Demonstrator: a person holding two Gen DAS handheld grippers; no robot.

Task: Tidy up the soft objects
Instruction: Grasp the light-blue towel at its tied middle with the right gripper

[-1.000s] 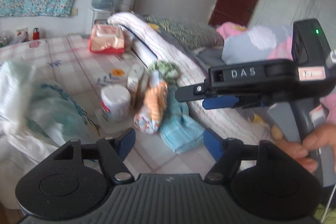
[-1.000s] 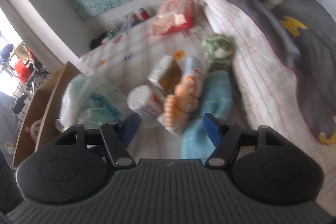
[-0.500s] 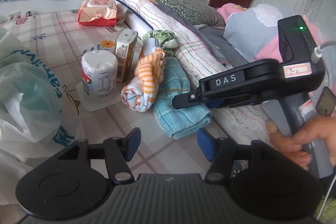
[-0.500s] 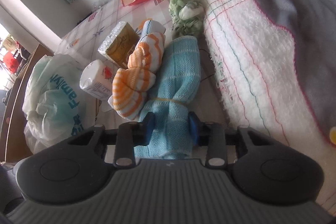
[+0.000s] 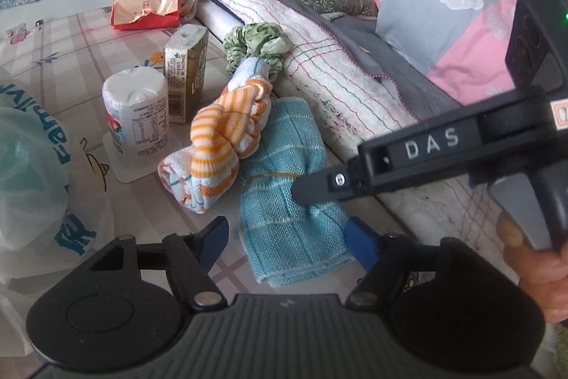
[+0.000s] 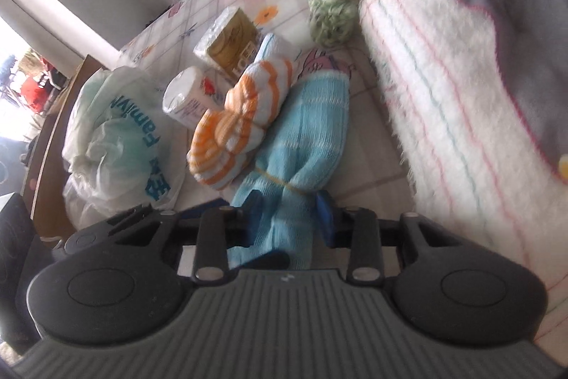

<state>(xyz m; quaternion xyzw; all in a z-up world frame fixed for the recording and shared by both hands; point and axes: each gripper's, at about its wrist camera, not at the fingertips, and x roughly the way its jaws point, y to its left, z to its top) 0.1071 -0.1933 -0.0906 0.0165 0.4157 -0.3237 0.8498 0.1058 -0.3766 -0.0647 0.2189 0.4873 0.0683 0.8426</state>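
**Two grippers at the near end of the blue towel**

The right gripper (image 6: 289, 214) has its blue pads on both sides of the rolled blue towel (image 6: 309, 134), at the near end just below the thin yellow band that ties the roll. The jaws are opening at this moment, but the pads seem to touch the cloth on each side, and the towel looks squeezed narrow there. A hand (image 5: 532, 269) holds this gripper's handle.

The left gripper (image 5: 289, 244) stands with its jaws apart and opening, around the near corner of the same towel. Its right pad is at the towel's edge; its left pad is apart from the cloth.

The blue towel lies on the checked sheet (image 5: 71, 34), along the foot of a folded white blanket (image 5: 319, 59). Touching the towel's left side is an orange striped cloth bundle (image 5: 220, 144). Beyond this bundle stand a white roll (image 5: 136, 116) and a gold carton (image 5: 184, 73), close together. At the far end of the towel sits a green scrunchie (image 5: 259, 43), against the blanket. Further behind it is a red wipes pack (image 5: 145, 6). Left of the striped bundle, a white plastic bag (image 6: 117, 137) rests near the sheet's edge.
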